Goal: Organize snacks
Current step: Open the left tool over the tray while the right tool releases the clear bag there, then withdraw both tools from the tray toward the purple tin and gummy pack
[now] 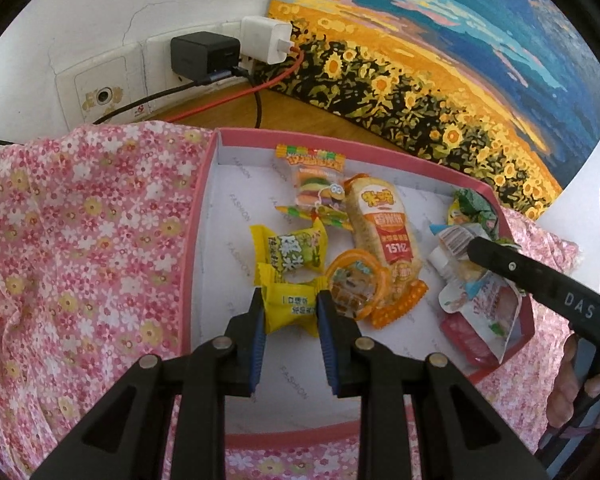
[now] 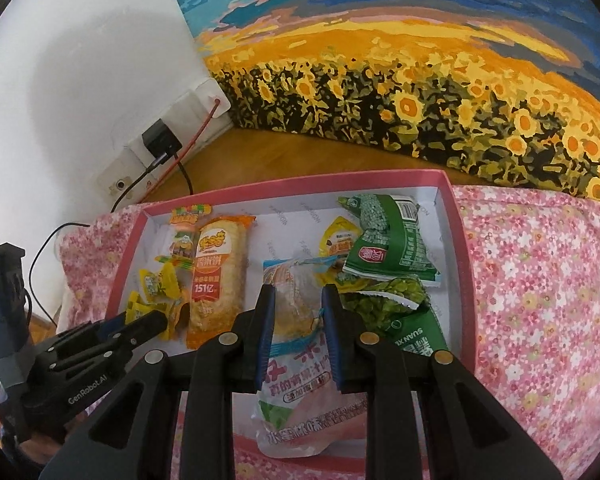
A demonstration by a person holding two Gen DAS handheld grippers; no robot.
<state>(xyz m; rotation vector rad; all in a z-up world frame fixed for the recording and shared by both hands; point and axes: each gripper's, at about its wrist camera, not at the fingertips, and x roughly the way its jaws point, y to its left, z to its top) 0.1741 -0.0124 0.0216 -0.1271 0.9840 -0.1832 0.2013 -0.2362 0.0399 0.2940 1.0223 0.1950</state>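
The left gripper point(image 1: 290, 312) is clenched on a small yellow candy point(image 1: 290, 306) and holds it over the near left part of the pink box point(image 1: 198, 216), which lies on a pink flowered cloth point(image 1: 80, 240) in front of a sunflower painting point(image 1: 440, 60). The right gripper point(image 2: 296, 320) is clenched on a long clear packet with a blue band point(image 2: 296, 336), over the near middle of the same box. A tall orange rice-cracker pack point(image 2: 216, 276) lies to the left of this packet, and green snack bags point(image 2: 388, 248) lie on the right side of the box.
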